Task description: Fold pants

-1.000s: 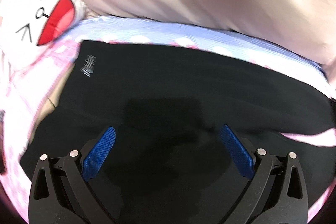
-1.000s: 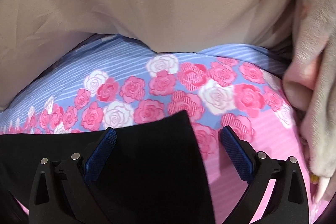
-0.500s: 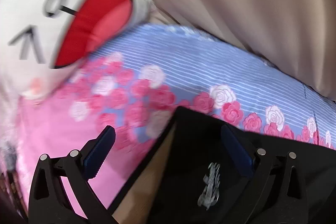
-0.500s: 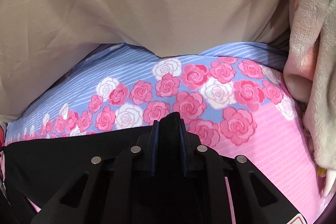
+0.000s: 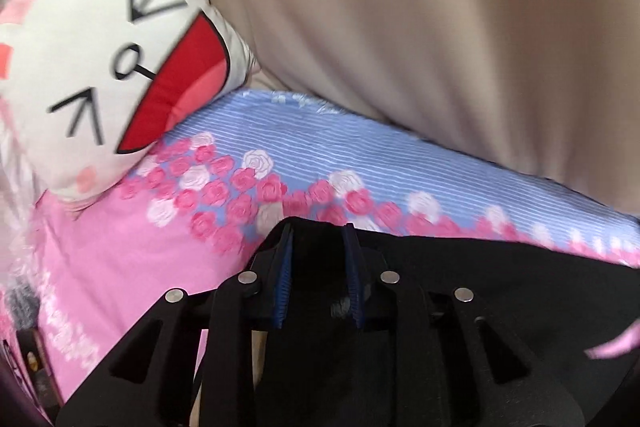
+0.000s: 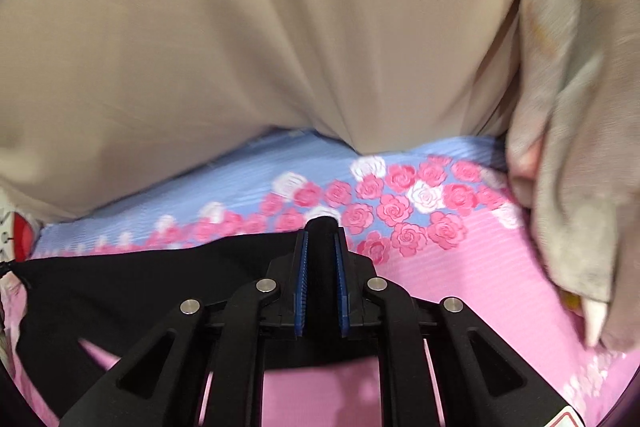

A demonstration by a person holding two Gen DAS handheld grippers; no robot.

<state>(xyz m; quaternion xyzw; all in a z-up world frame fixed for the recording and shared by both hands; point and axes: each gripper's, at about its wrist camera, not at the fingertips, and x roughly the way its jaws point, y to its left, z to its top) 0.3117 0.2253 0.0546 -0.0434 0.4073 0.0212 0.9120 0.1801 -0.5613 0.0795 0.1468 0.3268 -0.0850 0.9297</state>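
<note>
Left wrist view
- Left gripper (image 5: 318, 233): we've got it tilted down at the bed, jaws closing in on a black corner of the pants (image 5: 500, 291), fabric bunched between the blue pads (image 5: 283, 279)
- Pants here: dark cloth runs off to the right and under the gripper body, its far edge lying along the rose band of the bedsheet (image 5: 360, 163)
- Edges: cat-face pillow (image 5: 104, 79) sits up left on the sheet, well apart from our fingers; beige curtain (image 5: 420, 19) hangs right behind the bed's far side
- Room: open pink sheet to the left of the gripper, pretty blurry though

Right wrist view
- Right gripper (image 6: 321, 227): also angled down, jaws pressed together on a fold of the pants (image 6: 140, 279), black cloth poking up past the tips
- Pants here: stretch away to the left; cloth looks raised off the sheet (image 6: 460, 275) near the grip, can't tell how much
- Edges: fuzzy grey blanket (image 6: 576, 187) crowds the right side, near but not touching us
- Room: bare pink sheet to the right and below; curtain (image 6: 260, 27) closes off the back
</note>
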